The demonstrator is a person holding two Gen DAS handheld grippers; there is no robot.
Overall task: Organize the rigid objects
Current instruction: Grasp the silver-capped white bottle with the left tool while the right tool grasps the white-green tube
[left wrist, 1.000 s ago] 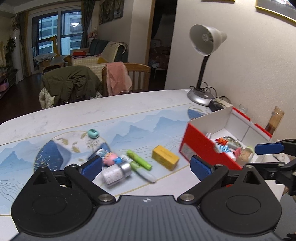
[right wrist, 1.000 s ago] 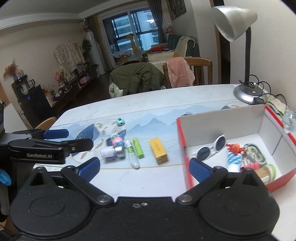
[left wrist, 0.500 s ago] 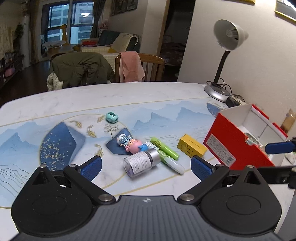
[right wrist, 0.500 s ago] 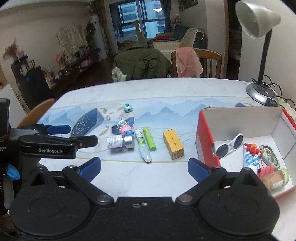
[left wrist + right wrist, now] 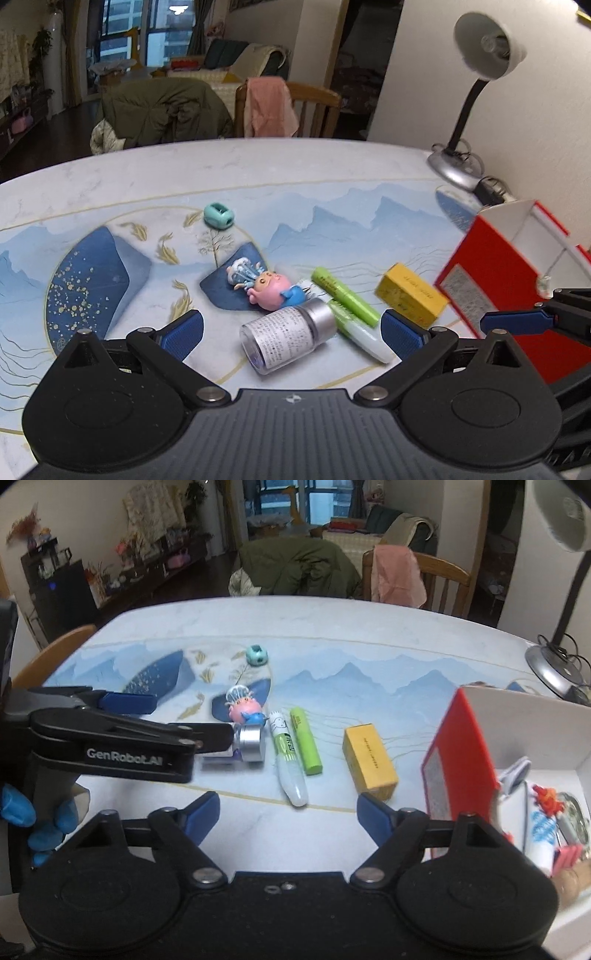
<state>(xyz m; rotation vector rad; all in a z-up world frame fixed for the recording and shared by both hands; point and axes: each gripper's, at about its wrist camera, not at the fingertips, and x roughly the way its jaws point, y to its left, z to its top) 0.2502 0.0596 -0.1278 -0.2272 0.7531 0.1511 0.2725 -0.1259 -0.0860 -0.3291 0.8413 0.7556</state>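
My left gripper is open, its jaws on either side of a small glass bottle with a silver cap lying on the table. A pink pig toy, a green tube, a white pen, a yellow box and a teal sharpener lie around it. My right gripper is open and empty, above the table near the white pen and yellow box. The red box holds several items at the right.
A desk lamp stands at the back right beside the wall. Chairs with a green coat and pink cloth stand behind the table. The left gripper's body reaches in from the left in the right wrist view.
Both grippers have moved leftward and closer to the loose items. The left gripper now frames the bottle. The red box has shifted toward the right edge of both views.
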